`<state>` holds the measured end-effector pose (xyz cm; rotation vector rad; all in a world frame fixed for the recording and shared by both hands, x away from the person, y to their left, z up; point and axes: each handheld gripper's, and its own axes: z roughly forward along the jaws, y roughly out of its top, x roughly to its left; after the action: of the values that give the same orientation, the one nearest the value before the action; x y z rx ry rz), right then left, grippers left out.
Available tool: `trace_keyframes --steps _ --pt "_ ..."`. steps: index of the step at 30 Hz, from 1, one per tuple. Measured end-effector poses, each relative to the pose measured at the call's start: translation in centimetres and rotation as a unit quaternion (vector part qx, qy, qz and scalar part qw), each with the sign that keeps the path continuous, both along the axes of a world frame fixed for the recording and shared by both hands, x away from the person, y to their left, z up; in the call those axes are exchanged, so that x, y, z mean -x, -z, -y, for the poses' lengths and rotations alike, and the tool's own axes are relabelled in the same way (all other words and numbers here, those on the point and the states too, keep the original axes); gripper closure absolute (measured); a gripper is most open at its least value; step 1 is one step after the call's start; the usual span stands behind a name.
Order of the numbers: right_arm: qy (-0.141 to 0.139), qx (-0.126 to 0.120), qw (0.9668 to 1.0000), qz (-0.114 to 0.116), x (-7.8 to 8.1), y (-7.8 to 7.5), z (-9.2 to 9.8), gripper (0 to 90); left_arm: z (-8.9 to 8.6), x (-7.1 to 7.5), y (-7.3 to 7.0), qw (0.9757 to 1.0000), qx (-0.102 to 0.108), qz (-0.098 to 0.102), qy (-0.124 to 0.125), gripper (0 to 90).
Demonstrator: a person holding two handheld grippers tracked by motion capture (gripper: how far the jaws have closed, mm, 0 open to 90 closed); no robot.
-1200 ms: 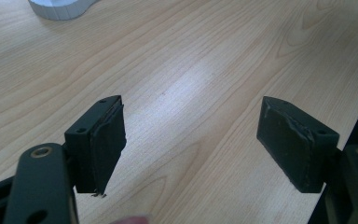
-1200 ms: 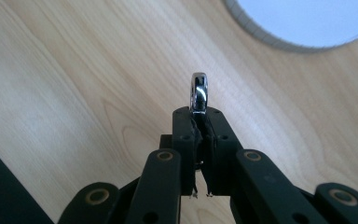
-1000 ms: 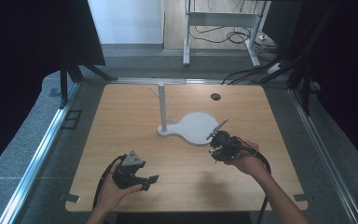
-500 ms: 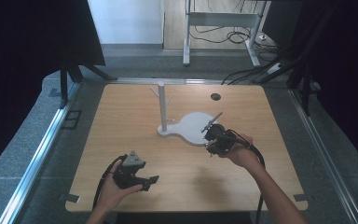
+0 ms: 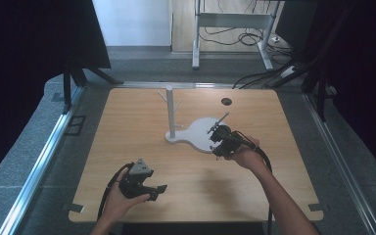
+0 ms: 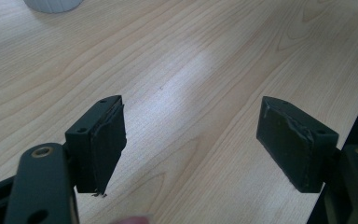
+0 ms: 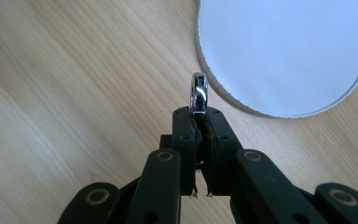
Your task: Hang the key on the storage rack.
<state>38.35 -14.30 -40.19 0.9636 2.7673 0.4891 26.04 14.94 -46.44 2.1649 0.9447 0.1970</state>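
Note:
A white stand with a flat rounded base [image 5: 198,131] and an upright pole [image 5: 170,110] with short pegs sits mid-table. My right gripper [image 5: 219,133] hovers over the base's right edge, shut on a thin shiny metal piece [image 5: 223,118] that sticks out past the jaws. In the right gripper view that chrome piece [image 7: 198,94] stands edge-on between the closed pads [image 7: 200,122], with the round white base [image 7: 284,51] just beyond. My left gripper [image 5: 155,190] rests near the front left of the table; its own view shows it open [image 6: 191,137] over bare wood.
The wooden table [image 5: 127,127] has a small black hole [image 5: 226,101] at the back right. Metal rails run along both sides. A white rim [image 6: 53,4] shows at the top of the left gripper view. Cables and a desk frame lie on the floor beyond.
My right gripper has carried the metal piece leftward and farther from the person, onto the edge of the white base. The left gripper has stayed put.

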Motion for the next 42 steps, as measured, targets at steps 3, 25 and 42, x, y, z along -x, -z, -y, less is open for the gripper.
trace_keyframes --steps 3,25,42 --pt "0.002 -0.001 1.0000 -0.002 -0.4 0.1 -0.2 84.5 0.1 0.0 0.0 1.0000 -0.001 -0.001 0.000 24.3" --pt "0.025 -0.006 0.9996 0.009 -3.5 -0.8 -1.5 84.5 0.3 0.0 0.3 1.0000 -0.006 -0.006 0.006 24.3" --pt "0.034 0.000 0.9994 0.004 -6.2 -1.1 -2.6 84.5 0.2 -0.1 0.5 0.9999 -0.006 -0.010 0.006 24.3"
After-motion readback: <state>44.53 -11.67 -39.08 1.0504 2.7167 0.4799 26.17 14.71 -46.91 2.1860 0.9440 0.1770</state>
